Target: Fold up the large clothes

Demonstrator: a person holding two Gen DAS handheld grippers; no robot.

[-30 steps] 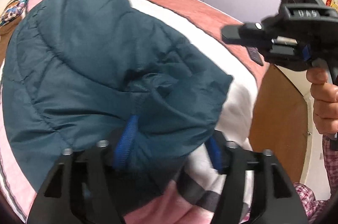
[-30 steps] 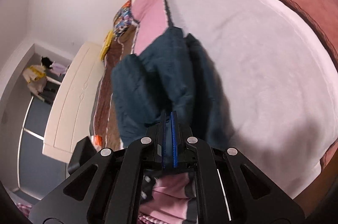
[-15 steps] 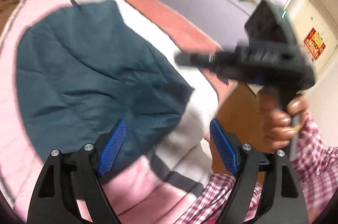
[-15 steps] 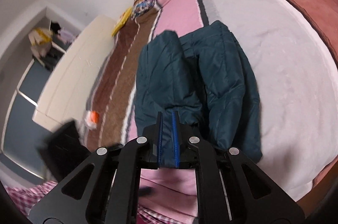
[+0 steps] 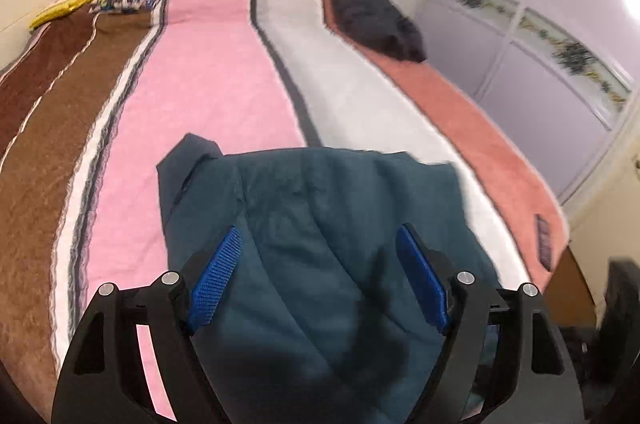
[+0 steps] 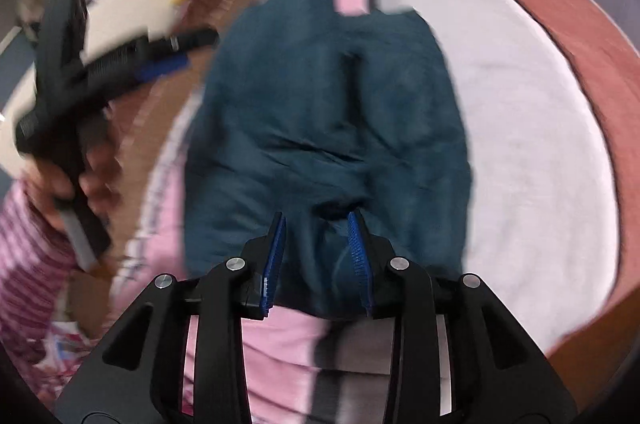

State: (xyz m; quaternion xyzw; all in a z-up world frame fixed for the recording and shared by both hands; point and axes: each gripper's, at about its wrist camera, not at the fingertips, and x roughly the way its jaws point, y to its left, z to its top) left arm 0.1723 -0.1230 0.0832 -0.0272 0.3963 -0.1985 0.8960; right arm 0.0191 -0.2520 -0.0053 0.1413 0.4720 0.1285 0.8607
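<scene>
Teal puffer jacket (image 5: 320,244) is lying folded-ish on the striped bedspread (image 5: 208,84), near the foot end, straddling the pink and white stripes. One corner pokes out toward 11 o'clock in the left wrist view.

Step in hand looks like the let-go after a fold. The right gripper (image 6: 318,248) has its jaws opening right now — a bunched bit of the jacket's near edge sits between the blue pads (image 6: 276,248), but the pads don't look pressed on it. The left gripper (image 5: 320,276) is spread wide above the jacket with nothing pinched; in the right wrist view it shows up blurry at about 10 o'clock, held by a hand (image 6: 80,180) with a plaid sleeve (image 6: 28,244).

Next move, my guess: the bundle's lumpy, with a ridge across the middle, so it needs either a flattening pass or one more fold. That means picking a fresh edge — maybe that stray corner — and puffy fabric slips, so grab deep.

Dark garment (image 5: 372,16) sits at 1 o'clock, well apart.
</scene>
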